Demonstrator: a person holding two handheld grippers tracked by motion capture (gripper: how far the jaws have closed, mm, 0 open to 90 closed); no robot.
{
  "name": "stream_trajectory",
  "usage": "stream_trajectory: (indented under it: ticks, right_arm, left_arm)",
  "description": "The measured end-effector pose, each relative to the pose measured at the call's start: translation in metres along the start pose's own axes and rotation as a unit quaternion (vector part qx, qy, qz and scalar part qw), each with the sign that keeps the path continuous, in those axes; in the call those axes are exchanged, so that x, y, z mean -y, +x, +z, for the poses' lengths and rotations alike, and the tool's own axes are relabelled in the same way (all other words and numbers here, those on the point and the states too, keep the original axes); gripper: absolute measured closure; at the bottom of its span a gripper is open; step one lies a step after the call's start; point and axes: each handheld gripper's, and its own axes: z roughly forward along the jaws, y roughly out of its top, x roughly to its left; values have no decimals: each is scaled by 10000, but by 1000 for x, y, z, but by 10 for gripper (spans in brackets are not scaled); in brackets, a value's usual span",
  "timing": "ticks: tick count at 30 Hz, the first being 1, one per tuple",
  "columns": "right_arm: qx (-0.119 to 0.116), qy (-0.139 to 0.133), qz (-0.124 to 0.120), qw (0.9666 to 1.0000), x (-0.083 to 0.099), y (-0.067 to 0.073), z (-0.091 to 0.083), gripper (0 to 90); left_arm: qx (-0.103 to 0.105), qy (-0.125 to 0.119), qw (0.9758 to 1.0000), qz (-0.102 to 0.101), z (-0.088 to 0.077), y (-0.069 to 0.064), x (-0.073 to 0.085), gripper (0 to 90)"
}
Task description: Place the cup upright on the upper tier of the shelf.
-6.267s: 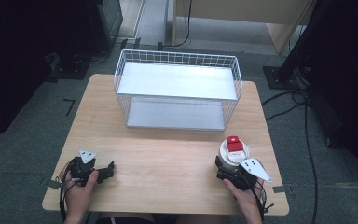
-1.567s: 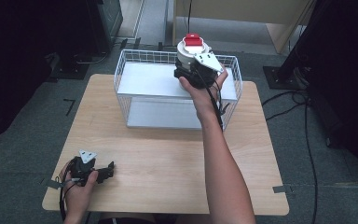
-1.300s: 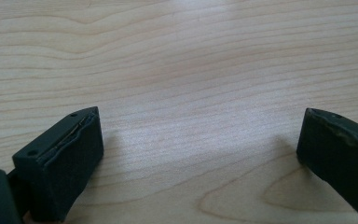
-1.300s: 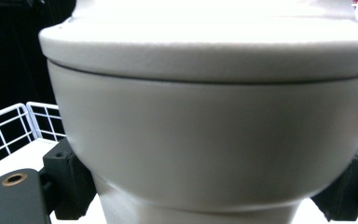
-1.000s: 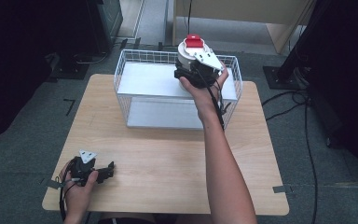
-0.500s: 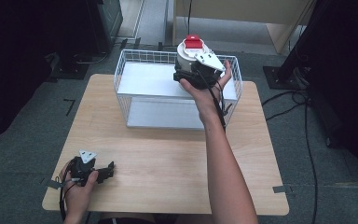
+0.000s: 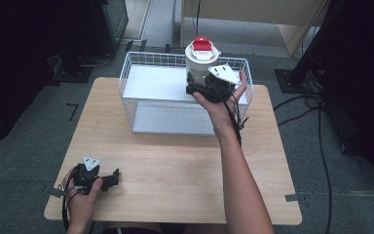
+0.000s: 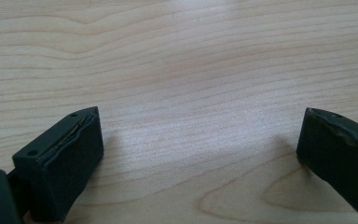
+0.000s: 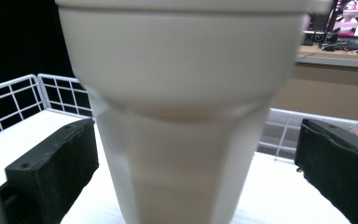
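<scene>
The right gripper has been carried from the tabletop's 5 o'clock edge to the wire basket at 12 o'clock. Its jaws are now spread wide beside the cup, so release is judged under way. The cup is smooth, white, tapered and red-lidded. The left gripper is rested wide open on pale woodgrain.
</scene>
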Motion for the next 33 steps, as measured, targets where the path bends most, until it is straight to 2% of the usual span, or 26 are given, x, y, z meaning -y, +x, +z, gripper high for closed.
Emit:
stream_trajectory:
  ticks: [10,22,33]
  right_arm:
    - [25,-52,89,9999,15,-14,-23,0]
    - [36,42,-22,10000,36,-22,-48,0]
    - [100,22,34,9999,58,-35,-75,0]
  left_arm:
    - [-2,3,10000,3,0,0,0,9]
    - [0,-2,10000,0,0,0,0,9]
    - [0,1,10000,4,0,0,0,9]
